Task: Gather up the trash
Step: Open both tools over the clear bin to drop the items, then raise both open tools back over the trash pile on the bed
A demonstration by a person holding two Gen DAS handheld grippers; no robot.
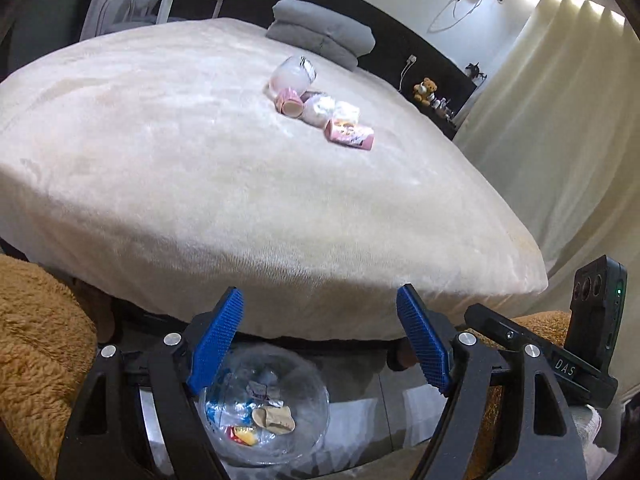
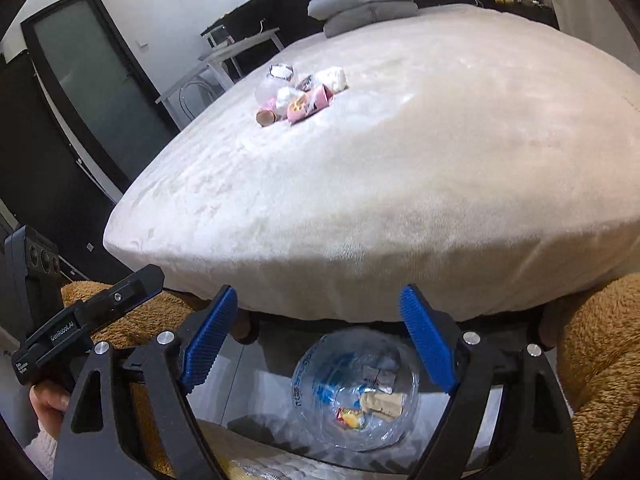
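Cream bed (image 1: 240, 184), grey pillows (image 1: 320, 34) — teddy bear (image 1: 426, 90); curtain (image 1: 560, 120)

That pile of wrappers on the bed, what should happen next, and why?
Probably reach one set of tongs forward to the pink carton at the pile's near edge. Both tongs are open and empty, and the clear bin below already holds trash.

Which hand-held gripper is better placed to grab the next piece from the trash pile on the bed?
Near tie; slight lean left. Both hand-held grippers, left and right, are open, empty and short of the trash pile, which looks marginally nearer centre in the left view.
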